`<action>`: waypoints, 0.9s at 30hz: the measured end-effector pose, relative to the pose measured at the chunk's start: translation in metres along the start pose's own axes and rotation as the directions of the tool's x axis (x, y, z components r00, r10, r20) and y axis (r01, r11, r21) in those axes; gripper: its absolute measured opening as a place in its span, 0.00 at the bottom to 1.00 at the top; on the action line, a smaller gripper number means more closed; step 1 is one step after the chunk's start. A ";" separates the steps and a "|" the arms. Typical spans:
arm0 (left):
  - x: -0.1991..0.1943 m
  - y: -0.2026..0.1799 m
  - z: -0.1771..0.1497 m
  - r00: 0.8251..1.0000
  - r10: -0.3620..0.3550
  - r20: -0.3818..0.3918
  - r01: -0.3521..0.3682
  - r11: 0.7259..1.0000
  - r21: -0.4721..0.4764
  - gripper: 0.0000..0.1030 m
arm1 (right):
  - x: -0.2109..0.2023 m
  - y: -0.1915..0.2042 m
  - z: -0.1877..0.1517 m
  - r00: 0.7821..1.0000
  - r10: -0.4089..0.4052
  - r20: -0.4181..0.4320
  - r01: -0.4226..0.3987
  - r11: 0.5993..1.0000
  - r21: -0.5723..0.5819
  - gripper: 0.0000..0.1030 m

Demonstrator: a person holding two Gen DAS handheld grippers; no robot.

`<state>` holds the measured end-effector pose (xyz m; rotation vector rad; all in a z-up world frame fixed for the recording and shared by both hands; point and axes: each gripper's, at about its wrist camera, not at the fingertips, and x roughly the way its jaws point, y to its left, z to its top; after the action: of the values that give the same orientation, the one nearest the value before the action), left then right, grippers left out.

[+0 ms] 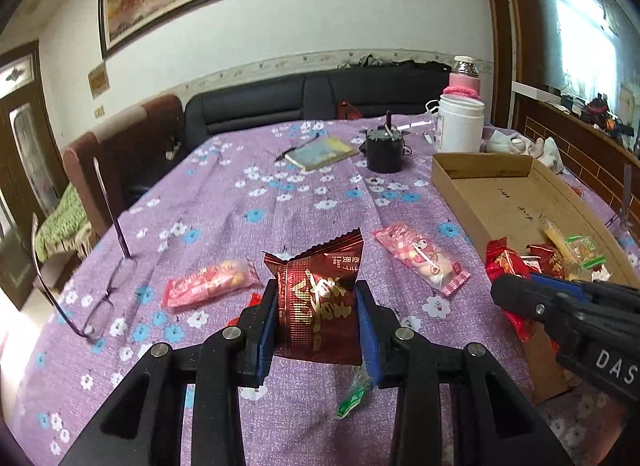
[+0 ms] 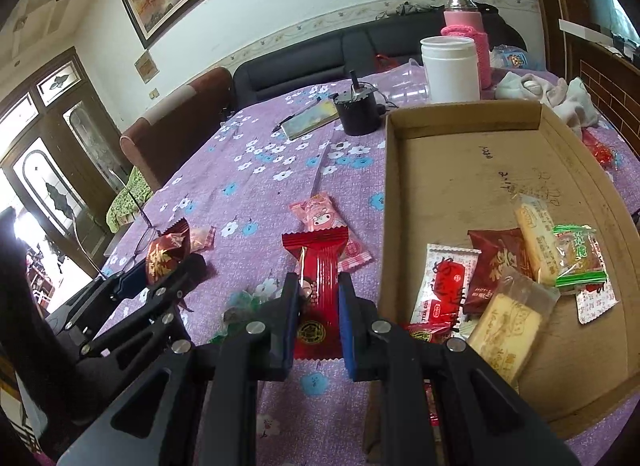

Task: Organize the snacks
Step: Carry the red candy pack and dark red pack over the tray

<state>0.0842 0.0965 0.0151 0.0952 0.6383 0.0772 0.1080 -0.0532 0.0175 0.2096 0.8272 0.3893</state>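
My left gripper [image 1: 316,298] is shut on a dark red snack packet [image 1: 320,298], held upright above the purple cloth; the same packet [image 2: 166,254] shows at the left of the right wrist view. My right gripper [image 2: 319,290] is shut on a bright red snack bar [image 2: 318,278], lifted just left of the cardboard tray [image 2: 440,153]. In the left wrist view the right gripper [image 1: 516,290] enters from the right by the tray [image 1: 480,161]. Several wrapped snacks [image 2: 536,234] lie in the tray's near part. Two pink packets [image 1: 420,258] [image 1: 212,282] lie on the cloth.
Eyeglasses [image 1: 100,306] rest at the table's left edge. A black round device [image 1: 384,149], a notebook with pen [image 1: 320,151], a white jar [image 1: 460,121] and a pink-sleeved bottle [image 1: 464,77] stand at the far side. A green wrapper [image 1: 352,398] lies below my left gripper. White cloth [image 2: 560,97] sits behind the tray.
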 end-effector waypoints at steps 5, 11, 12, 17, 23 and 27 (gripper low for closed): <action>-0.006 -0.004 -0.001 0.999 0.021 0.032 -0.021 0.999 0.024 0.37 | -0.002 -0.003 0.002 1.000 -0.001 0.008 0.001 1.000 0.009 0.17; -0.007 -0.005 0.000 0.999 0.021 0.035 -0.022 0.999 0.027 0.37 | -0.005 -0.006 0.003 1.000 -0.008 0.016 0.008 1.000 0.019 0.17; -0.007 -0.005 0.000 0.999 0.021 0.036 -0.022 0.999 0.026 0.37 | -0.005 -0.007 0.004 1.000 -0.008 0.017 0.008 1.000 0.021 0.17; -0.008 -0.006 0.000 0.999 0.026 0.040 -0.027 0.999 0.031 0.37 | -0.008 -0.013 0.007 1.000 -0.013 0.026 0.013 0.999 0.036 0.17; -0.010 -0.007 -0.001 0.998 0.034 0.050 -0.036 0.999 0.039 0.37 | -0.012 -0.020 0.009 0.999 -0.020 0.039 0.018 0.998 0.054 0.17; -0.010 -0.009 -0.001 0.998 0.039 0.053 -0.042 0.998 0.044 0.37 | -0.014 -0.026 0.012 0.999 -0.026 0.045 0.023 0.998 0.065 0.17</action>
<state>0.0758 0.0870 0.0190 0.1537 0.5861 0.0989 0.1146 -0.0827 0.0260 0.2675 0.7972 0.3336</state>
